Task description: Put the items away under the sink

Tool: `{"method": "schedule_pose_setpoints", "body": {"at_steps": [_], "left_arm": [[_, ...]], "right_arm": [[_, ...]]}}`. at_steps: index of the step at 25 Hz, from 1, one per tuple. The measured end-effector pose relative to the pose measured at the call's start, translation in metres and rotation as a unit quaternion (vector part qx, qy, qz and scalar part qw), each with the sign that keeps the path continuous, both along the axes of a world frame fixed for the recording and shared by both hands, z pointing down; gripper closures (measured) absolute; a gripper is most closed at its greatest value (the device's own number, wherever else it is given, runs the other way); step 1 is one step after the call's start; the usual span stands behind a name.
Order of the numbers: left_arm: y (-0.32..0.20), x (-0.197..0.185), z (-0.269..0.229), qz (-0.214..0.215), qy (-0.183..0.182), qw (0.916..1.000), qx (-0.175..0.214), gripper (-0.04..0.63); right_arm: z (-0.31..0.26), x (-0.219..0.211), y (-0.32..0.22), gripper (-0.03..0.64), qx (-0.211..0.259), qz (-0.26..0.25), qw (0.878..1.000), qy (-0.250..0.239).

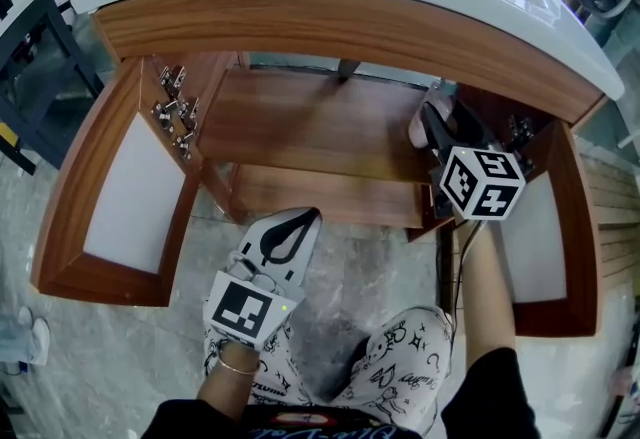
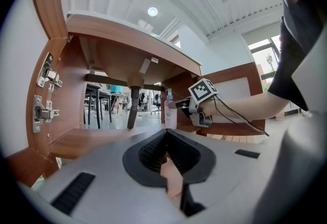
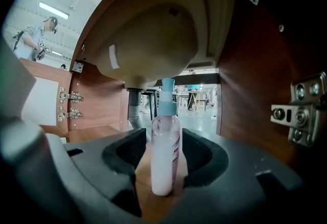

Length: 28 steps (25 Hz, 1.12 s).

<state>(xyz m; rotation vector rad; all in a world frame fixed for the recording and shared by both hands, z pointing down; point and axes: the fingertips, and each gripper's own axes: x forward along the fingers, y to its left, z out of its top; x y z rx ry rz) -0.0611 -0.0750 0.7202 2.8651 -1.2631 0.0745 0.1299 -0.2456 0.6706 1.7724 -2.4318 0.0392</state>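
With the left door [image 1: 120, 187] of the cabinet swung wide, the left gripper [image 1: 300, 218] hangs outside, in front of the cabinet floor's [image 1: 300, 127] front edge. Its jaws are pressed together on nothing, so it has no part in this step. It is best kept out of the opening, so it neither blocks the way nor knocks the hinges [image 1: 175, 107]. The drain pipe [image 3: 134, 108] comes down at the back, left of where the work is. The bottle [image 3: 166, 151], a slim pump bottle of pale pink liquid, stands upright on the cabinet floor near its right edge. The right gripper [image 3: 164, 146] sits around it with the jaws spread, and a thin gap seems to show on each side, so the pads look released rather than pressing. The step in hand appears to be leaving the bottle where it stands. A tall, narrow bottle like this would probably tip at a light brush. The gripper should come straight back along its own line, level, keeping both gaps even until the fingertips clear the bottle. It should not swing right, where the side wall [image 3: 245, 90] and its hinge plate [image 3: 301, 110] sit close.
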Motion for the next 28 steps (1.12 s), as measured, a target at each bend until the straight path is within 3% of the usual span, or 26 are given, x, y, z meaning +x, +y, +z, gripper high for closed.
{"method": "schedule_pose_setpoints", "body": {"at_steps": [14,28], "left_arm": [[0.002,0.002,-0.002,0.008,0.005,1.0,0.001,0.588],[0.003,0.004,-0.003,0.012,0.006,0.9999,0.0,0.588]], "right_arm": [[-0.011,0.001,0.015,0.402,0.021,0.002,1.0,-0.014],[-0.013,0.007,0.021,0.482,0.03,0.016,0.999,-0.02]]}}
